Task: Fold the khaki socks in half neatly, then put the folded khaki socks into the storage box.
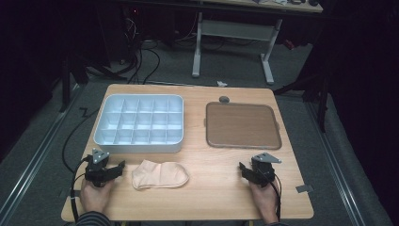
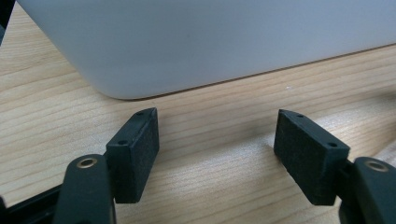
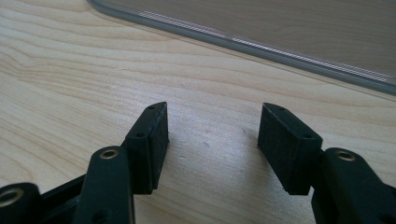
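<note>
Peach-coloured soft fabric sock [image 1: 160, 174] lies flat on the light wooden table [image 1: 211, 188], just in front of the white plastic compartment box [image 1: 139, 123]. Beside it, left gripper [image 1: 121, 166] rests released, jaws empty; right gripper [image 1: 242, 168], well apart, likewise gapes empty.

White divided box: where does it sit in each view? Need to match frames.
High view: white divided box at upper left of the table, beyond the left gripper.
Left gripper view: its rounded near wall spans the top, past the open jaws.
Right gripper view: not in it; the brown tray rim crosses the top.
Shared landmark: the wooden table.
</note>
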Available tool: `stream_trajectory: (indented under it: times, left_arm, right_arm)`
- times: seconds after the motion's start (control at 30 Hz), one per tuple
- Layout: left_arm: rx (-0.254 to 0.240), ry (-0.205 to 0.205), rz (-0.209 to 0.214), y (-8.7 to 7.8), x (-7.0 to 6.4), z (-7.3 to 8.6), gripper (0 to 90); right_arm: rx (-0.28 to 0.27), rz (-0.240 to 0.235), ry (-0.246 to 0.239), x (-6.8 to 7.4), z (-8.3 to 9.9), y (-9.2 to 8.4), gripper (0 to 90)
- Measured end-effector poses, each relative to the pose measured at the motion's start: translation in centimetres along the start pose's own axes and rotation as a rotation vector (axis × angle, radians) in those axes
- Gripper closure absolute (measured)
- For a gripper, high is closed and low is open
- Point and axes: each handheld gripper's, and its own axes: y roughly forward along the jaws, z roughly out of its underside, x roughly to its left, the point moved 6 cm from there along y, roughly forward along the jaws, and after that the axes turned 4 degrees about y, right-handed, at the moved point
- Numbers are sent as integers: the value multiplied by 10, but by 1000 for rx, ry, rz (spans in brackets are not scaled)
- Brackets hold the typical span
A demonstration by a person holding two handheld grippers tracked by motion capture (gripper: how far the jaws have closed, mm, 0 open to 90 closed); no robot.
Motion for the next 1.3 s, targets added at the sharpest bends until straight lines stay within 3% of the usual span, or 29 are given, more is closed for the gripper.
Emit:
stream_trajectory:
  times: [0.47, 0.83, 1.3]
  left_arm:
    - [-1, -4, 3, 0, 0, 0, 316]
    - [-10, -34, 15, -1, 1, 0, 321]
    - [0, 10, 16, 0, -3, 0, 300]
  right_arm:
    - [-1, 0, 0, 0, 0, 0, 430]
    - [0, 0, -2, 0, 0, 0, 429]
    - [-1, -10, 4, 0, 0, -1, 442]
